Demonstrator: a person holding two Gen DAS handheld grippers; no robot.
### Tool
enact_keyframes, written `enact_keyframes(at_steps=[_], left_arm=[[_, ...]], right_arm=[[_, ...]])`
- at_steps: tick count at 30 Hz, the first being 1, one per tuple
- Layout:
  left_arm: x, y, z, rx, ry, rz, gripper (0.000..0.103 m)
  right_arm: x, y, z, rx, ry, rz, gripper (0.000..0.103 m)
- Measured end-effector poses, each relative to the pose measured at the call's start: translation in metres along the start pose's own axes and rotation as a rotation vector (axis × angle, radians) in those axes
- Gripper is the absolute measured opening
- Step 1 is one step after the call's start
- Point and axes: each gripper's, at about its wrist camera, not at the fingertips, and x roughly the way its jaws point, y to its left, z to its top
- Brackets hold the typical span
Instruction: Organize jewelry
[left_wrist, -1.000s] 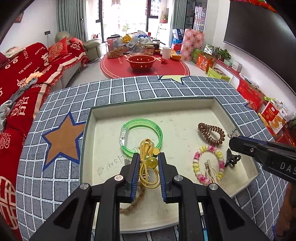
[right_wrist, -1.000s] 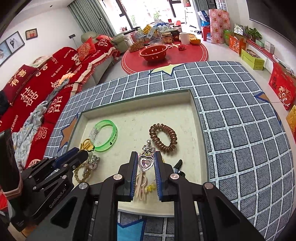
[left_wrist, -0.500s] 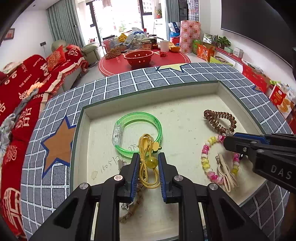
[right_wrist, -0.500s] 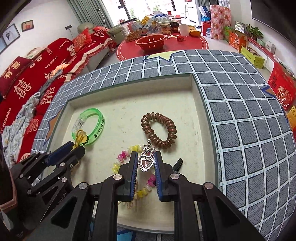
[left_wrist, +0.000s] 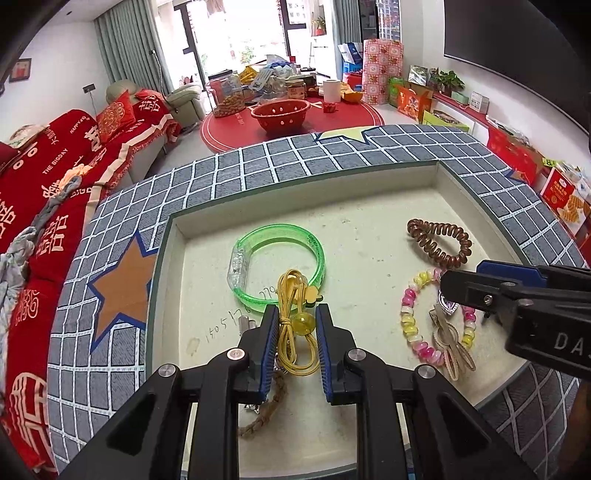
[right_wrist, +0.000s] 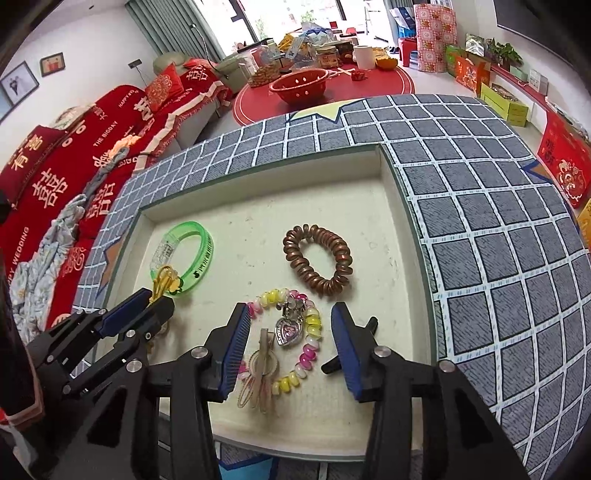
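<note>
A shallow cream tray (left_wrist: 369, 173) sits on a grey checked cloth. My left gripper (left_wrist: 294, 325) is shut on a yellow cord with a yellow bead (left_wrist: 300, 322), low over the tray, next to a green bangle (left_wrist: 314, 251). My right gripper (right_wrist: 291, 334) is open. A silver heart pendant (right_wrist: 287, 331) lies between its fingers, on a pink and yellow bead bracelet (right_wrist: 312, 332). A brown spiral hair tie (right_wrist: 316, 264) lies beyond. Beige hair clips (right_wrist: 258, 380) lie inside the bead bracelet. The left gripper also shows in the right wrist view (right_wrist: 155, 302).
A braided rope piece (left_wrist: 266, 410) lies under my left gripper. A black claw clip (right_wrist: 371, 325) lies by the right finger. A red sofa (left_wrist: 44, 192) is at the left, and a red round mat with a red colander (left_wrist: 280, 114) lies beyond the table.
My right gripper has opened and let go of the heart pendant, which now lies on the bead bracelet. My left gripper stays shut on the yellow cord.
</note>
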Motion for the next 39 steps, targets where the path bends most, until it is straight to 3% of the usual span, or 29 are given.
enact_keyframes(at_steps=[4, 15, 16, 17, 18, 19, 20, 23, 27, 32, 36, 39], left_arm=[[-0.008, 0.005, 0.001, -0.018, -0.017, 0.002, 0.033], [-0.007, 0.012, 0.003, -0.013, -0.004, 0.006, 0.034], [-0.008, 0.011, 0.002, -0.013, -0.006, 0.009, 0.040], [-0.009, 0.011, 0.003, -0.014, -0.007, 0.011, 0.075], [-0.011, 0.011, 0.003, -0.019, -0.014, 0.018, 0.093], [-0.015, 0.013, 0.002, -0.029, -0.039, 0.028, 0.103], [-0.021, 0.014, 0.001, -0.031, -0.068, 0.031, 0.103], [-0.023, 0.016, 0.002, -0.024, -0.058, 0.023, 0.103], [-0.025, 0.021, -0.001, -0.035, -0.046, 0.030, 0.103], [-0.030, 0.022, -0.011, -0.025, -0.034, 0.048, 0.103], [-0.040, 0.024, -0.019, -0.019, -0.037, 0.030, 0.103], [-0.044, 0.025, -0.024, -0.023, -0.033, 0.019, 0.103]], right_arm=[[-0.012, 0.002, 0.001, 0.013, -0.030, 0.022, 0.062], [-0.034, -0.001, -0.006, 0.048, -0.059, 0.028, 0.064], [-0.036, -0.003, -0.007, 0.051, -0.060, 0.027, 0.064], [-0.038, -0.004, -0.007, 0.054, -0.062, 0.026, 0.064], [-0.039, -0.005, -0.008, 0.057, -0.064, 0.025, 0.064], [-0.040, -0.006, -0.009, 0.058, -0.064, 0.025, 0.064], [-0.041, -0.006, -0.009, 0.060, -0.064, 0.025, 0.064], [-0.041, -0.007, -0.010, 0.061, -0.061, 0.021, 0.064], [-0.038, -0.003, -0.012, 0.064, -0.041, 0.037, 0.081], [-0.037, 0.004, -0.017, 0.048, -0.025, 0.044, 0.084], [-0.041, 0.008, -0.022, 0.028, -0.022, 0.037, 0.103], [-0.047, 0.011, -0.028, 0.013, -0.044, 0.019, 0.103]])
